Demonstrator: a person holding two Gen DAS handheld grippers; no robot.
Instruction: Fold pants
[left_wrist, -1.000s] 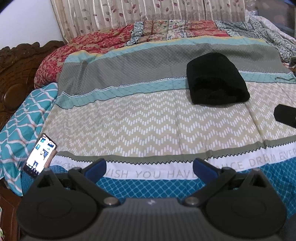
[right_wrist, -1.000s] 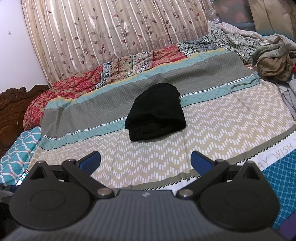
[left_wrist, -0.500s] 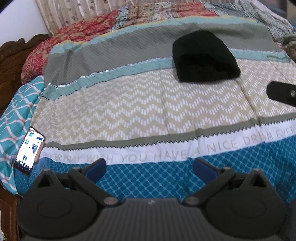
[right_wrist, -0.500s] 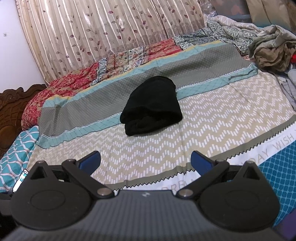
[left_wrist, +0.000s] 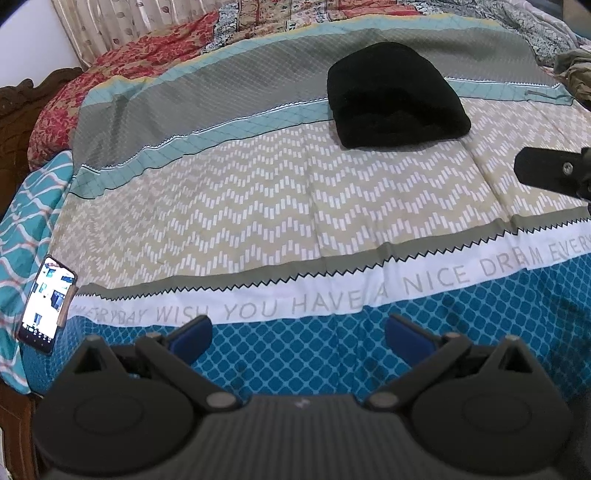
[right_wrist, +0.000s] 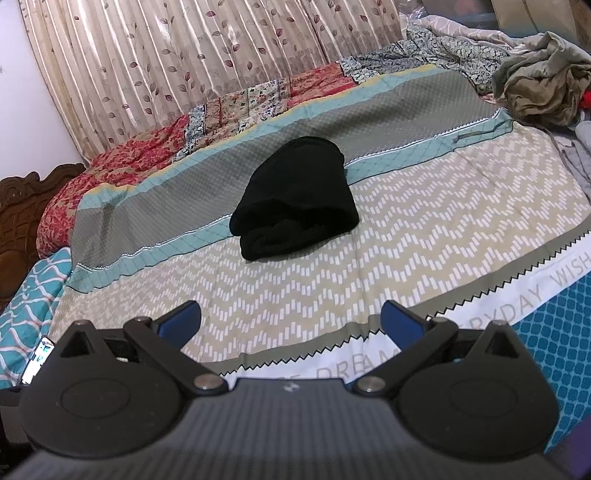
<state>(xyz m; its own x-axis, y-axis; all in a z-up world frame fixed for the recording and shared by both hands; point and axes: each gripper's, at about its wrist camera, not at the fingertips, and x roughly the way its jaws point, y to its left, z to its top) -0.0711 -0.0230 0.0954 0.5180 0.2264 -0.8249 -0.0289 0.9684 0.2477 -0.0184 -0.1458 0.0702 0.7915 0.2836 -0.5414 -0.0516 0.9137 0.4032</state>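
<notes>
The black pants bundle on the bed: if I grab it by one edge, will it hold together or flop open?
The black pants are soft layered cloth, so they would likely sag and unfold from one edge. They look light and should not roll. Pushed across the bedsheet, they would probably bunch rather than slide.

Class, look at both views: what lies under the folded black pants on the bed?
The black pants rest on the patterned bedsheet, straddling its teal band and the beige zigzag section. Whatever is directly beneath them is covered. Both grippers, left and right, hang open, apart from them.

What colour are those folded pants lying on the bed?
Plain black, no pattern; the pants show best in the right wrist view.
</notes>
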